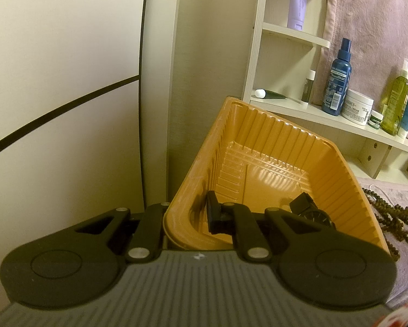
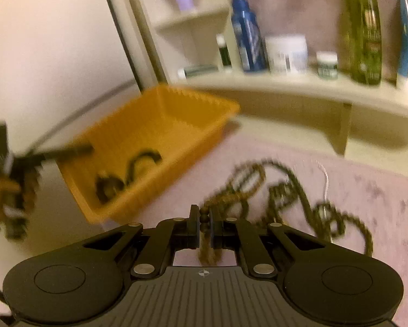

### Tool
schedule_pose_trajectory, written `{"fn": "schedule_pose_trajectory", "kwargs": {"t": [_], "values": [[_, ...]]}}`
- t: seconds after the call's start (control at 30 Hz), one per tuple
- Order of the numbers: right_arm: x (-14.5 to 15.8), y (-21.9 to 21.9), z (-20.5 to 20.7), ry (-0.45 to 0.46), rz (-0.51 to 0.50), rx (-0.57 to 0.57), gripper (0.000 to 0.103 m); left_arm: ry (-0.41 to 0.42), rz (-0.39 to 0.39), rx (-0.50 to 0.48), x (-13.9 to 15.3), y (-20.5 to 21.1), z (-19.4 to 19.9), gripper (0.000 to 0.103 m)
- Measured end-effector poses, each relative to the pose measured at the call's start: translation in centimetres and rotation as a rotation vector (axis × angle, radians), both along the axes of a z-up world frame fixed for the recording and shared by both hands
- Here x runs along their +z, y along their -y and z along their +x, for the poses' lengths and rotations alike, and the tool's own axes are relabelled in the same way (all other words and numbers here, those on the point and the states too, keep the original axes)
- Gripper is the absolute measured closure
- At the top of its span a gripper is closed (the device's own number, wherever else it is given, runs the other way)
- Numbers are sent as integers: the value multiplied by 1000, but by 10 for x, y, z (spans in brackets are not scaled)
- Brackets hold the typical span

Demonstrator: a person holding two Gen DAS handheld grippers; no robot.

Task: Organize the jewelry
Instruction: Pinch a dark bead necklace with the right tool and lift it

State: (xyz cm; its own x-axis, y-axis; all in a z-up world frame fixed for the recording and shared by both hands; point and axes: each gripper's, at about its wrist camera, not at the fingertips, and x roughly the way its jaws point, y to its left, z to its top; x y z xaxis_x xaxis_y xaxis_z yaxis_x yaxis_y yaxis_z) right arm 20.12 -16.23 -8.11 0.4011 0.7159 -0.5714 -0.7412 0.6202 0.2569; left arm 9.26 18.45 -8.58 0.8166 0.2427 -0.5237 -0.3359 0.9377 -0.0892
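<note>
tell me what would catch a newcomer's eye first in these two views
The orange tray dominates, tilted up with the left gripper clamped on its near rim and a black watch lying inside. To its right, the right gripper pinches a long brown bead necklace sprawled on the pink cloth.

Both grippers same build tbh. Left gripper: matte black linkage arms, silver round pivot screws, two big black discs w/ recessed circles either side of grey ribbed body, tiny white crosshair mark at body's front edge. Right gripper: same, plus blue pads on inner finger faces.
</note>
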Motion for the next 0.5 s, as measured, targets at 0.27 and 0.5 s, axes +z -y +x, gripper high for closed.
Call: {"fn": "schedule_pose_trajectory", "kwargs": {"t": [0.27,0.5], "values": [[57,-3,5,63,138,-5,96,5,0,-4,1,0,-1,92],[105,-7,1,124,180,21,96,4,2,-9,2,-2,-2,92]]}}
